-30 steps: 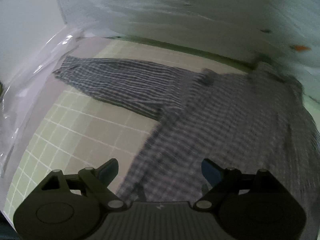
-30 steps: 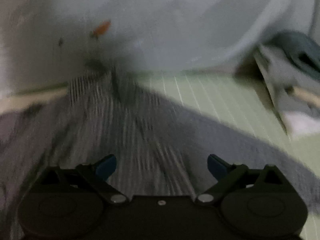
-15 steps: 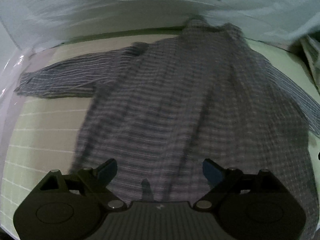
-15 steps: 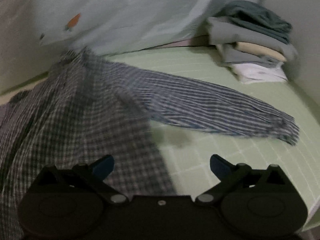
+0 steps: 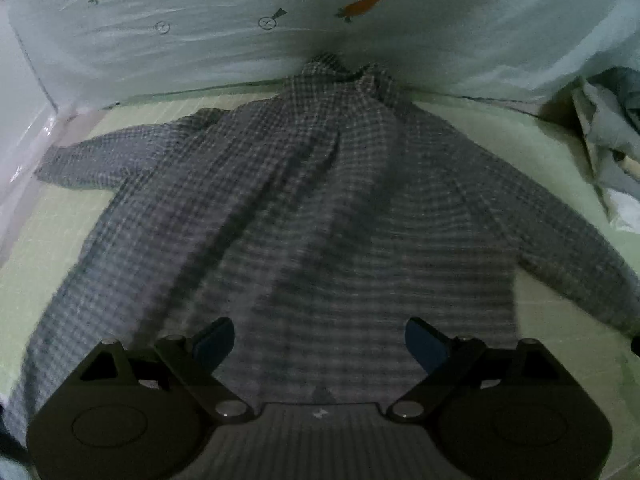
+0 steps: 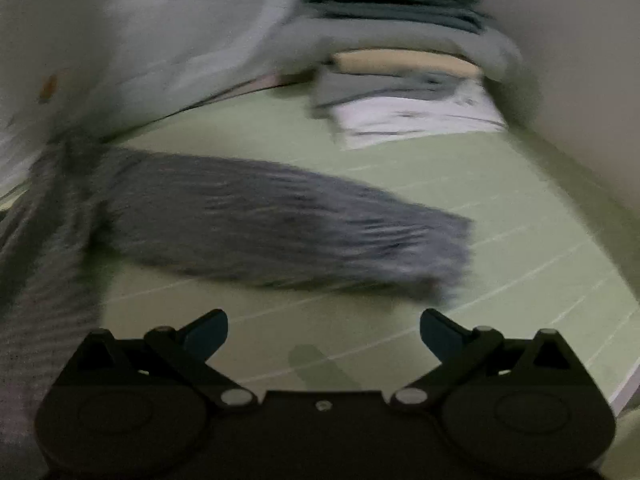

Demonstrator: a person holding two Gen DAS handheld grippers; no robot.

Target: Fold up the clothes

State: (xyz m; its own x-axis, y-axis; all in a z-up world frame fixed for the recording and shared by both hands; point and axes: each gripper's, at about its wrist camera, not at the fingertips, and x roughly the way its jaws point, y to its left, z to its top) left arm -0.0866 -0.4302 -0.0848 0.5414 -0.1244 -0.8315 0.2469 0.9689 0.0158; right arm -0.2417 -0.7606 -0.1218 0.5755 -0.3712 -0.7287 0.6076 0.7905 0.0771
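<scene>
Shirt: grey check, long-sleeved, spread flat on my green gridded mat; collar at the far end, against the pale sheet printed with carrots that hangs behind; hem nearest me, running under the left tool; a few long creases down the body.

Left sleeve: stretched out sideways over the mat, cuff near the clear plastic at the left edge.

Right sleeve: stretched out the other way, lying flat on the mat; cuff end toward the pile; my right view is blurred, so the weave does not read there.

Pile: folded clothes stacked in the far right corner; dark grey on top, a cream layer in the middle, white at the bottom; well apart from the sleeve cuff.

Left tool: above the lower body of the shirt, near the hem; fingers spread wide, nothing between them.

Right tool: above bare mat, just on my side of the right sleeve, the shirt body to its left; fingers spread wide, nothing between them.
</scene>
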